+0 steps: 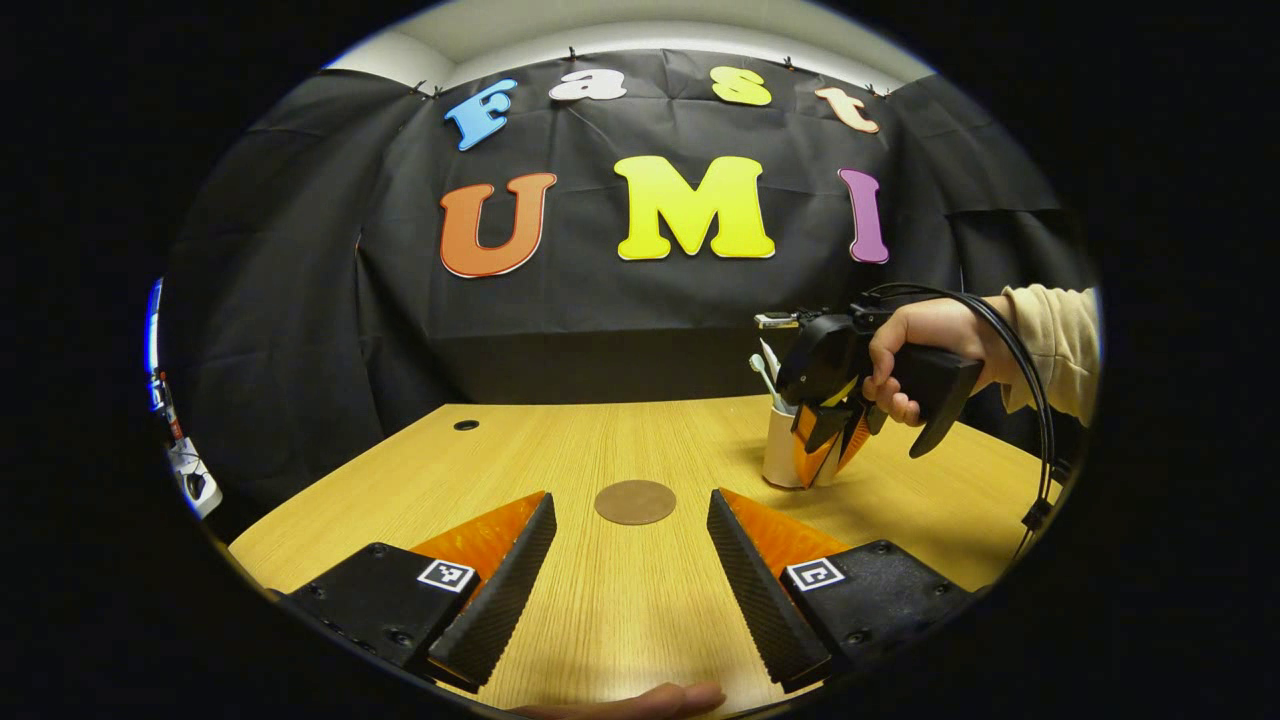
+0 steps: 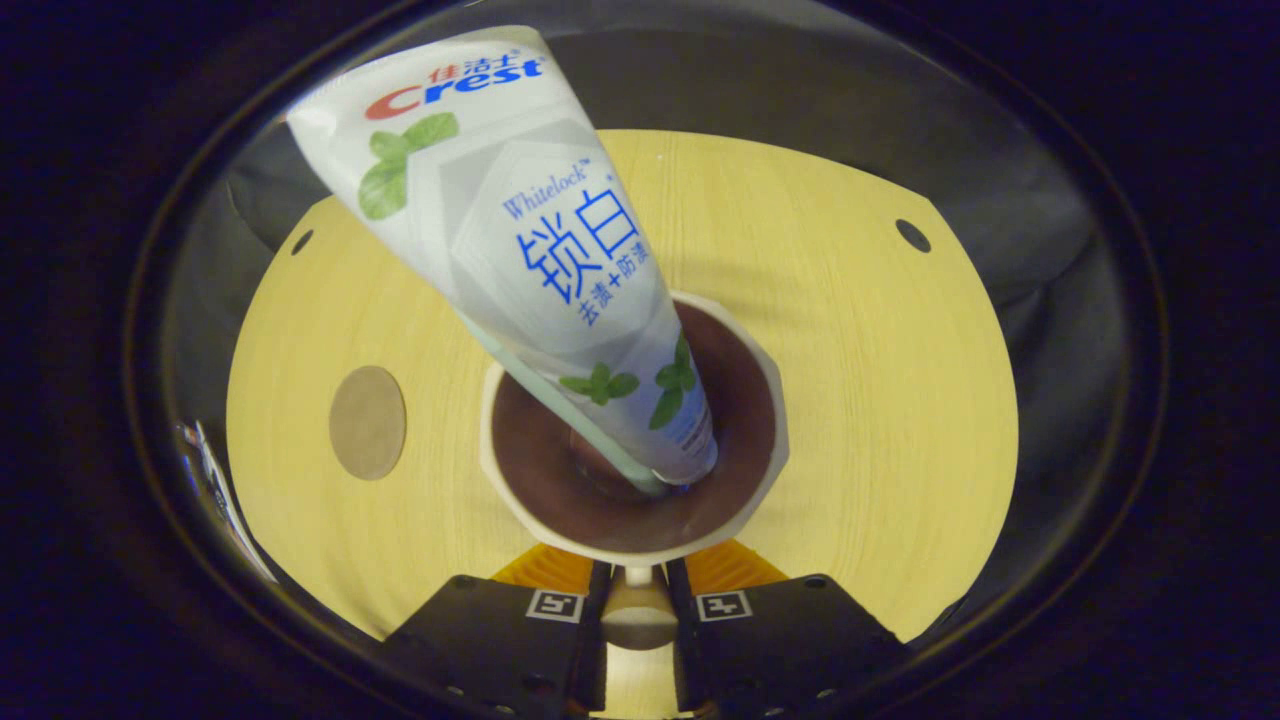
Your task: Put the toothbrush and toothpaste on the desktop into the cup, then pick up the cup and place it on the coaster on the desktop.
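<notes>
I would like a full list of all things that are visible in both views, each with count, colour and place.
cup: one, cream outside and brown inside, on the desk's right part, held at its rim by the right gripper
toothpaste: one, white tube with green leaves, standing tilted inside the cup
toothbrush: one, white, sticking up out of the cup
coaster: one, brown, round, flat on the desk, apart from the cup
desk: one, light wood, with round holes near its back corners
left gripper: one, black with orange fingers, open above the desk
right gripper: one, black and orange, fingers closed on the cup's rim
hand: one, beige sleeve, holding the right gripper
</notes>
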{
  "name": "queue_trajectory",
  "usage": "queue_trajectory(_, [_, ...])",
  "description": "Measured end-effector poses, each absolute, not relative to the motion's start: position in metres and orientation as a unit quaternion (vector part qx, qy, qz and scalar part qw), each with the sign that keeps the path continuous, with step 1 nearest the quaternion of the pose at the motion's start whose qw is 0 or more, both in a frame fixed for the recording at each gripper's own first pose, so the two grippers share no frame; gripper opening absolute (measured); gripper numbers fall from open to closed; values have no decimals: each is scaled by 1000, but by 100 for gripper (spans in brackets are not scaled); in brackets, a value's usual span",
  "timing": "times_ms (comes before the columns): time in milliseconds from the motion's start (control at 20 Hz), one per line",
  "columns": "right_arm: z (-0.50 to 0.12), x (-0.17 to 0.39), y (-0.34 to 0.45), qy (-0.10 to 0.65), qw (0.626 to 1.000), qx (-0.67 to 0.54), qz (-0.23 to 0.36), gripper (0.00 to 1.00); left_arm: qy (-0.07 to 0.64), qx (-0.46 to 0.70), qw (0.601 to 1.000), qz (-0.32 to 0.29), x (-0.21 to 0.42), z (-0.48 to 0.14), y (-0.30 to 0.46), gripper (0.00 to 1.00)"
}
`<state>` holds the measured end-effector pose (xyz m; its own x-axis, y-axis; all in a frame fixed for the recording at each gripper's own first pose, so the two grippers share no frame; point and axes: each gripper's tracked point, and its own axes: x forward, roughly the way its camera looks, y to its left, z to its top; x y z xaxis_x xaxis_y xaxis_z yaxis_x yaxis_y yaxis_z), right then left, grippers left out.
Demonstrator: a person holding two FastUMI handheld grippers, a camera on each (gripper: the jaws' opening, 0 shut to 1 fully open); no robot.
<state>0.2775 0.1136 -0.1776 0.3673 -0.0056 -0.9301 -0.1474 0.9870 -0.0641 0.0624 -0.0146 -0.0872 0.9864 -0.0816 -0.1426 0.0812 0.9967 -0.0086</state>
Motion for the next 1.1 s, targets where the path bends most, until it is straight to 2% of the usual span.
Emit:
queue_trajectory(600, [-138, 253, 211, 520, 833, -124, 146, 27, 54, -5, 997, -51, 52, -84, -18, 97])
queue_trajectory(800, [-150, 249, 252, 520, 825, -138, 175, 26, 57, -7, 997, -50, 46, -89, -12, 97])
queue_trajectory(1100, [-173, 251, 286, 535, 808, -159, 188, 27, 56, -3, 998, -43, 39, -96, -2, 97])
